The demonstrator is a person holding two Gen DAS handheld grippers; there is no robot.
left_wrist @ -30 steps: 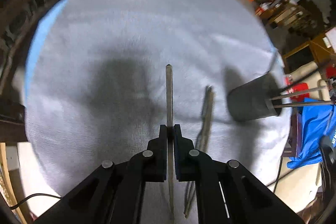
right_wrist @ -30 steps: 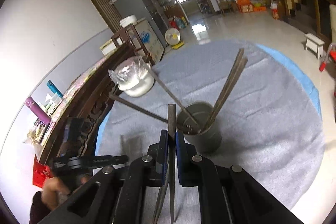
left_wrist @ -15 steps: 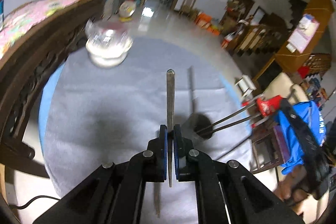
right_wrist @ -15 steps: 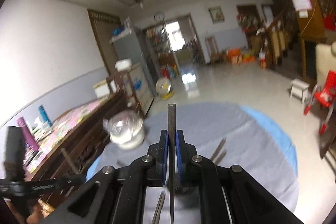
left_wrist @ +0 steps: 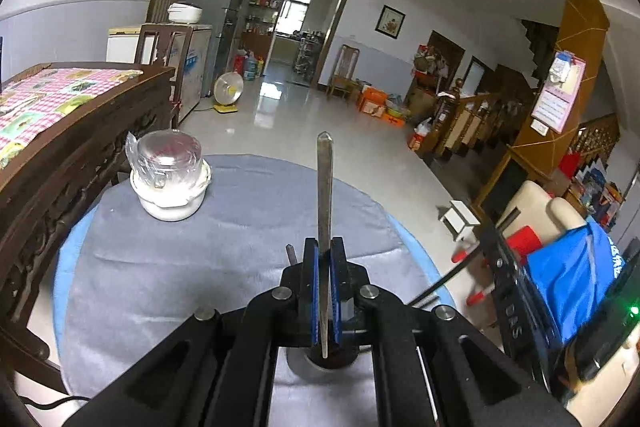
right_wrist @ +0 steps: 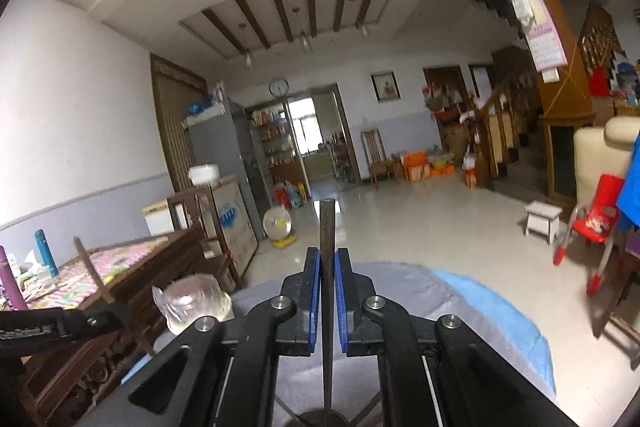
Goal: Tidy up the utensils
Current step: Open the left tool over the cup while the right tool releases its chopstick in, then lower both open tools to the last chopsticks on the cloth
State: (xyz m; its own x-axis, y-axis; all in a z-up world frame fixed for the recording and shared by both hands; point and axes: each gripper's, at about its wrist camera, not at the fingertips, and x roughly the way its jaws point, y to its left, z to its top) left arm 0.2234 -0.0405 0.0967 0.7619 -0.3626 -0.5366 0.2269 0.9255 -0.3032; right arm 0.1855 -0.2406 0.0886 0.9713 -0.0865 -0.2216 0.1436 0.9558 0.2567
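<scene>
Both hand-held grippers [left_wrist: 324,259] [right_wrist: 328,267] clamp chopsticks [left_wrist: 325,187] [right_wrist: 328,239]; holder [left_wrist: 332,361] mostly hidden beneath.

Daylit room, heavy fisheye warp

Daylight from the far doorway [left_wrist: 298,9] glares off the glossy floor [left_wrist: 316,115]; left view sharp, right view slightly motion-blurred; dark vignette rims both, straight lines bowing near edges.

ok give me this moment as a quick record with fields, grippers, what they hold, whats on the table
left hand-held gripper: shut on a chopstick, tip up
right hand-held gripper: shut on a dark chopstick, tip up
holder: dark cup under the left gripper, mostly hidden
table: round, grey cloth over blue
wrapped bowl: white, far left of the cloth
</scene>
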